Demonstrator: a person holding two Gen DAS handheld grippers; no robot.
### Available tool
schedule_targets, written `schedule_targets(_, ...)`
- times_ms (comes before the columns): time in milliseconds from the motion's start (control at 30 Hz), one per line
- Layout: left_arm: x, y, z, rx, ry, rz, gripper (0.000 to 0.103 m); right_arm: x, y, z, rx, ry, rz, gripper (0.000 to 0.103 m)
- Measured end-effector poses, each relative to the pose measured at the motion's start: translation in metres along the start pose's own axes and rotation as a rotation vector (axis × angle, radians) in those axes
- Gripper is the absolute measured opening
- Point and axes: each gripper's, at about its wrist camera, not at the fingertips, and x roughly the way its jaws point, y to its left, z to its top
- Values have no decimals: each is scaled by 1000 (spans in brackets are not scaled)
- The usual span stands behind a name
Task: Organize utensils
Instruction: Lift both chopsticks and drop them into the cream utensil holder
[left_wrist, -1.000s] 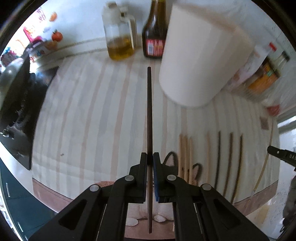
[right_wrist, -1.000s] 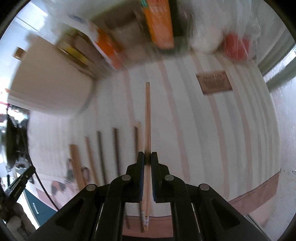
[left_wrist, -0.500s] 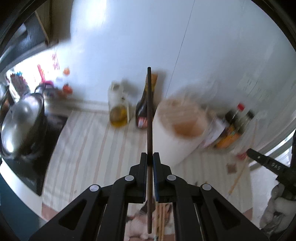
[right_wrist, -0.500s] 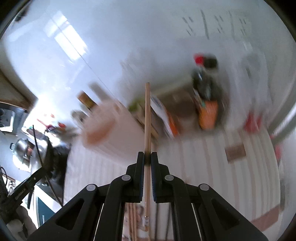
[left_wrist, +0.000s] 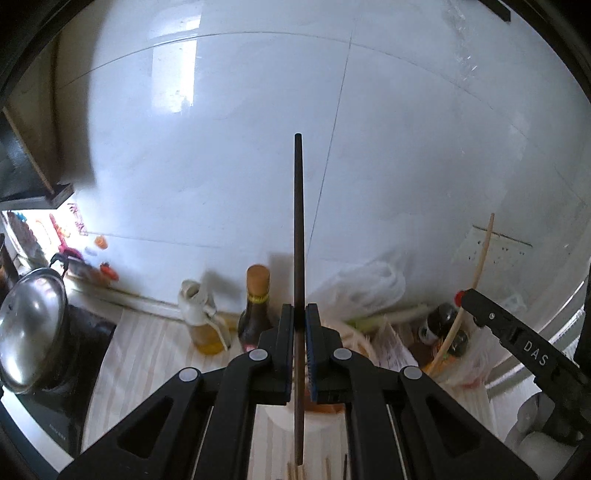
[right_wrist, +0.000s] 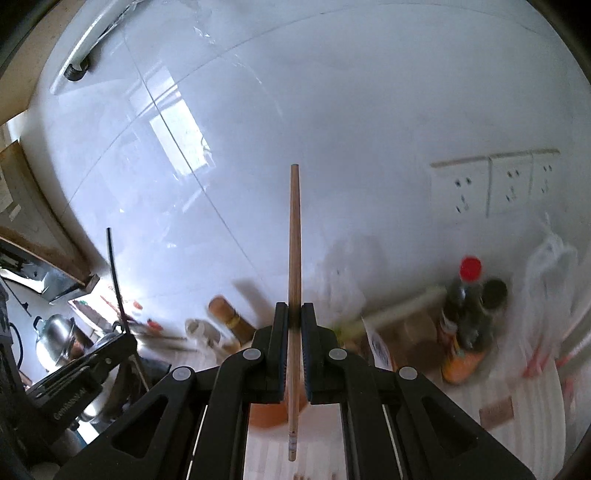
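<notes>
Left tongs (left_wrist: 300, 321) pinch dark chopstick (left_wrist: 298, 229), held up over striped bench (left_wrist: 147, 354). Right tongs (right_wrist: 294, 319) pinch light wooden chopstick (right_wrist: 294, 236). Blurry orange shape below, maybe cup.

Both wrist views tilted up, facing tiled wall (left_wrist: 221, 166), sharing bottles (left_wrist: 255, 314).

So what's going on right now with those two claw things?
Left gripper shut on dark chopstick. Right gripper shut on light wooden chopstick. Both raised, pointing at tiled wall. Nothing blocking.

Dark brown chopstick (left_wrist: 298, 229); light wood chopstick (right_wrist: 294, 251); striped cloth (left_wrist: 147, 343).
</notes>
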Motion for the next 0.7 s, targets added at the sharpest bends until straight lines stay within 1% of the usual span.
schedule_targets(167,28,0,6,-22,-2,-13,3,21,-4,6,-20,-40,12,7)
schedule_targets(400,63,9,4,-88,17,-29,3,43,-23,-10,14,-68,55,7)
schedule_targets(567,77,9,3,-102,22,-34,3,47,-23,-15,23,-99,75,7)
schedule_targets(700,83,7,3,-93,20,-30,4,41,-18,-14,7,-154,92,7)
